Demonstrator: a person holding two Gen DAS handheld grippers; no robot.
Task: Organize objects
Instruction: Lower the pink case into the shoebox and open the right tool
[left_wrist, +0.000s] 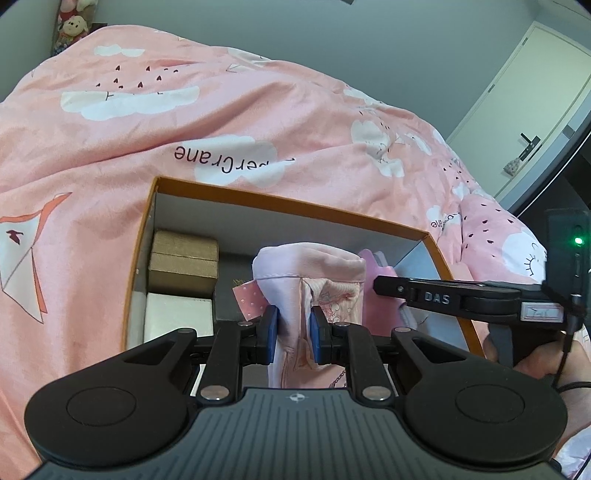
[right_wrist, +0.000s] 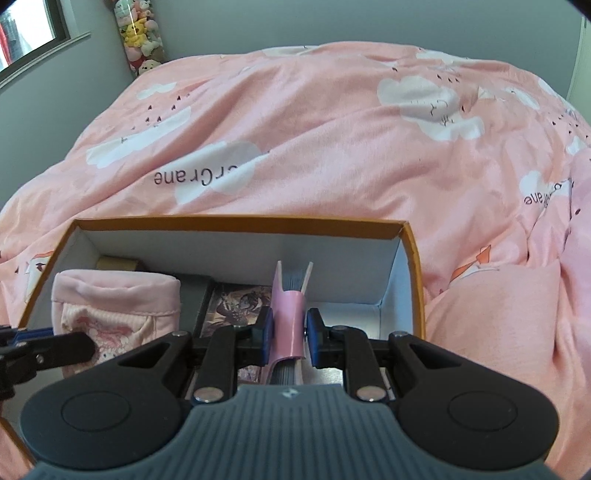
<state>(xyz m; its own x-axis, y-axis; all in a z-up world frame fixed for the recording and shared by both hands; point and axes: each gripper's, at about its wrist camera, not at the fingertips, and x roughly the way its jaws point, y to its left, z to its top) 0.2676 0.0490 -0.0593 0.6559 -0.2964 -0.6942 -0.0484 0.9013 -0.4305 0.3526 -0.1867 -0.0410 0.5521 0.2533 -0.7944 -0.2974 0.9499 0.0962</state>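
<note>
Pink quilt (right_wrist: 332, 129) lettered "Crane"; "DAS"-marked right gripper (left_wrist: 384, 286)

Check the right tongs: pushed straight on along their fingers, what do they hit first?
Probably the floor of the orange box, near its white far wall. The right tongs grip a pink notebook and point down into the box; the notebook's leading edge would land first. Depth is unclear.

Soft, even daylight — sharp centre, fisheye bending and dark corners.
</note>
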